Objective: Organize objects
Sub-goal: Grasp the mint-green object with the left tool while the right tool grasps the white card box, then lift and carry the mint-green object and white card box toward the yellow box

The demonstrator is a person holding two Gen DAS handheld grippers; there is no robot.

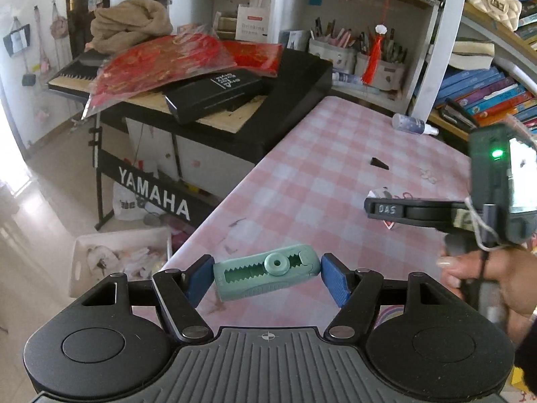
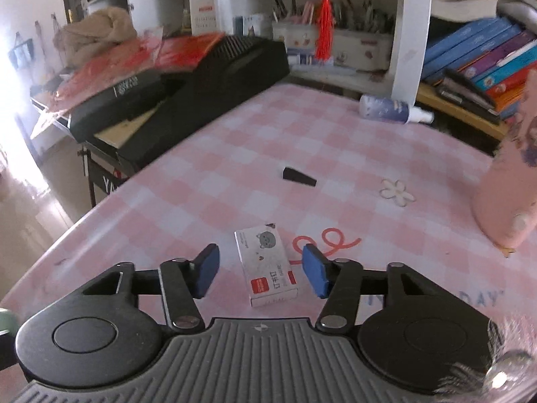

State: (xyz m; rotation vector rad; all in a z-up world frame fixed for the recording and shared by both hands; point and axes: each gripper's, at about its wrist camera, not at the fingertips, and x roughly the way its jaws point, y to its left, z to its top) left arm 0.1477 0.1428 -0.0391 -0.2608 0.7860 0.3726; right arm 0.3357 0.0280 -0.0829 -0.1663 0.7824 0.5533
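My left gripper (image 1: 266, 277) is shut on a mint green correction-tape dispenser (image 1: 266, 275), held by its two ends above the pink checked table (image 1: 319, 154). My right gripper (image 2: 261, 270) is open, its blue pads on either side of a small white staple box (image 2: 266, 263) with a grey cat print that lies flat on the table (image 2: 235, 154). The right gripper also shows from the side in the left wrist view (image 1: 379, 209), held by a hand at the right edge.
A black wedge (image 2: 297, 176), a white flower shape (image 2: 396, 193), a lying spray bottle (image 2: 392, 107) and a pink bag (image 2: 506, 181) are on the table. A Yamaha keyboard (image 1: 208, 94) piled with a black case and red packets stands left. Shelves with books are behind.
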